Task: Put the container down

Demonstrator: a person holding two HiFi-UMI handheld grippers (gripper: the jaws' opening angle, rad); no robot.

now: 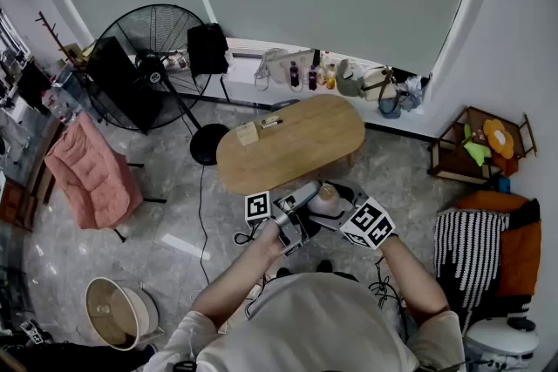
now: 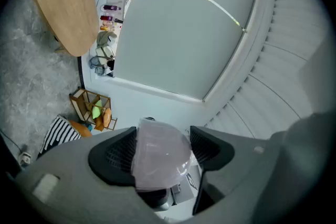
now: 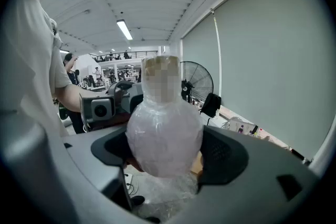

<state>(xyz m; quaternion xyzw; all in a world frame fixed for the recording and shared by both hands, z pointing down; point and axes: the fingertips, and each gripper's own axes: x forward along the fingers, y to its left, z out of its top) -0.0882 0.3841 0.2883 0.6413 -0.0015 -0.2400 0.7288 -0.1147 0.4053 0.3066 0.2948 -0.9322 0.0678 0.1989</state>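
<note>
The container (image 1: 326, 199) is a round, bulb-shaped vessel with a narrow neck, wrapped in clear plastic film. It is held in the air in front of the person, just off the near edge of the wooden table (image 1: 296, 144). My left gripper (image 1: 305, 206) has its jaws set wide around one end of the container (image 2: 160, 157), with both pads against it. My right gripper (image 1: 338, 206) grips the container's belly (image 3: 164, 136) from the other side, jaws also wide, pads touching the film. In the right gripper view the neck points up.
On the oval table lie a small box (image 1: 248, 133) and a pen (image 1: 270, 122). A standing fan (image 1: 157, 65) and a pink chair (image 1: 91, 174) are at the left. A wooden shelf (image 1: 475, 144) stands at the right, and a sill with bottles (image 1: 314, 74) runs behind.
</note>
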